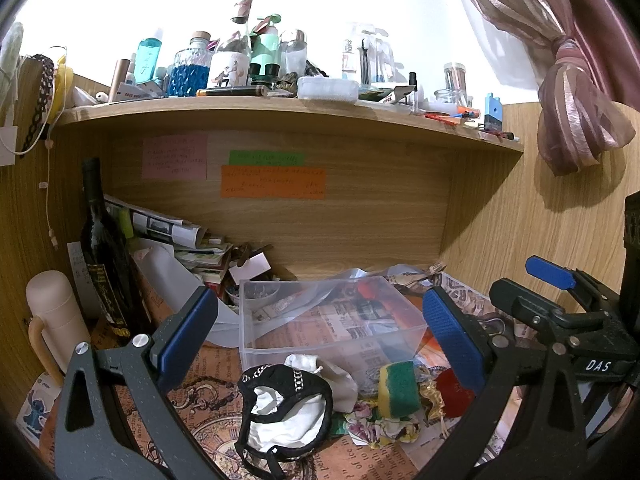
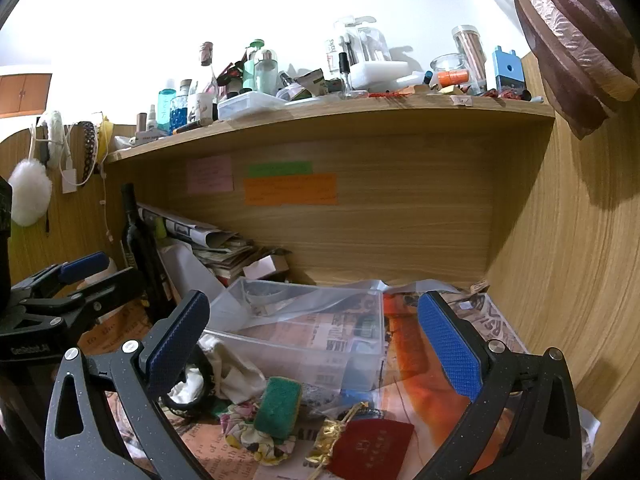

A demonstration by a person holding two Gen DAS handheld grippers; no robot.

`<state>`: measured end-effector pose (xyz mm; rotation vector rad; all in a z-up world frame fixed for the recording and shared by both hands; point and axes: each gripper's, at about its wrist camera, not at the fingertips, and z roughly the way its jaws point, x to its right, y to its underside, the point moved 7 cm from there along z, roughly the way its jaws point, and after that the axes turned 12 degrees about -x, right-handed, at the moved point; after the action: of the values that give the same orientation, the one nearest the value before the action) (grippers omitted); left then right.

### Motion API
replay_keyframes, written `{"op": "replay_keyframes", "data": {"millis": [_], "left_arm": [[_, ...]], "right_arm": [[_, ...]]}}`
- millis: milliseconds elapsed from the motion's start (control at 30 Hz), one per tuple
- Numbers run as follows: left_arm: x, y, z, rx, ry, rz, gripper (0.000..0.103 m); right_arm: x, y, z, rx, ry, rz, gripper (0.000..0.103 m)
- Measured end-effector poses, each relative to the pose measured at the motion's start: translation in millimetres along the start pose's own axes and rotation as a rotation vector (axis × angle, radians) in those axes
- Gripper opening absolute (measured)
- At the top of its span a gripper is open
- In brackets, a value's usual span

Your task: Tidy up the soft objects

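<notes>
A pile of soft things lies on the paper-covered desk in front of a clear plastic box [image 1: 332,320] [image 2: 304,332]. It holds a black-and-white cloth bag [image 1: 286,408], a white cloth pouch [image 1: 340,380] [image 2: 236,372], a green-and-yellow sponge [image 1: 398,388] [image 2: 278,408], a floral fabric piece [image 1: 380,426] [image 2: 256,438] and a red velvet pouch with gold trim [image 1: 450,390] [image 2: 372,450]. My left gripper [image 1: 320,340] is open above the pile, empty. My right gripper [image 2: 316,352] is open above the sponge and red pouch, empty.
A dark wine bottle [image 1: 106,256] [image 2: 142,248] and stacked papers [image 1: 188,248] stand at the back left. A beige flask [image 1: 54,320] stands at the left. A cluttered shelf [image 1: 280,108] [image 2: 340,112] hangs overhead. A wooden wall [image 2: 560,280] closes the right side.
</notes>
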<state>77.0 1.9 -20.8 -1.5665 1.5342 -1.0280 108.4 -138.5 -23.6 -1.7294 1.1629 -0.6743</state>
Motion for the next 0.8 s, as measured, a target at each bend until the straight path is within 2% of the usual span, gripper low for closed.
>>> {"op": "replay_keyframes", "data": {"millis": [200, 367, 567, 800], "left_arm": [[-4.1, 6.8, 8.6, -0.036, 0.006, -0.006, 0.103], [-10.4, 23.6, 25.2, -0.103, 0.017, -0.013, 0.103], [-30.8, 51.3, 54.5, -0.208, -0.010, -0.055, 0.103], [-41.7, 73.9, 81.3, -0.285, 0.020, -0.092, 0.103]], "right_arm": [[-1.6, 3.4, 7.6, -0.019, 0.000, 0.003, 0.103], [0.2, 12.1, 19.5, -0.059, -0.014, 0.010, 0.103], [-0.4, 37.0, 45.0, -0.160, -0.044, 0.017, 0.103], [-2.2, 68.0, 77.2, -0.296, -0.104, 0.047, 0.103]]}}
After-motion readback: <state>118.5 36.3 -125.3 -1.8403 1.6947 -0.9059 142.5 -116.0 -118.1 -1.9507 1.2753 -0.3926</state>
